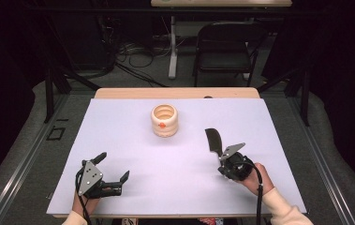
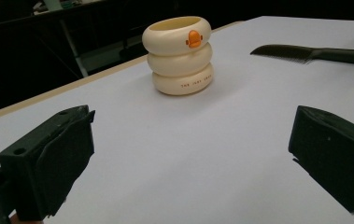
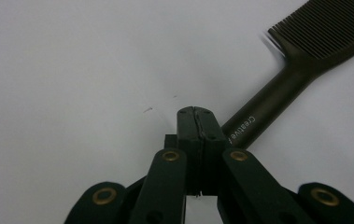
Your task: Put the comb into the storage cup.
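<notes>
High view. Item: my left gripper (image 1: 114, 166), held low at the near left of the white tabletop (image 1: 133, 136), jaws spread wide with nothing between them. Item: my right gripper (image 1: 222, 157), at the near right, hand (image 1: 258, 178) behind it. Item: black comb (image 1: 213, 139), lying flat, its toothed head pointing ahead of my right jaws, its handle running back under them. Item: cream ringed cup (image 1: 164, 120), upright, well ahead of both pairs of jaws and between their lines, orange mark on the near side.

Left gripper view. My jaws stand far apart at either lower corner, empty. The ringed cup (image 2: 180, 55) stands ahead, nearer my left jaw's side, three stacked rings, open at top. The comb (image 2: 315, 53) lies ahead to the right, well apart from the cup.

Right gripper view. My jaws are pressed together, tips meeting. The comb handle (image 3: 263, 114) emerges just beside their right edge; whether they pinch it, I cannot tell. White lettering on the handle, teeth at upper right.
</notes>
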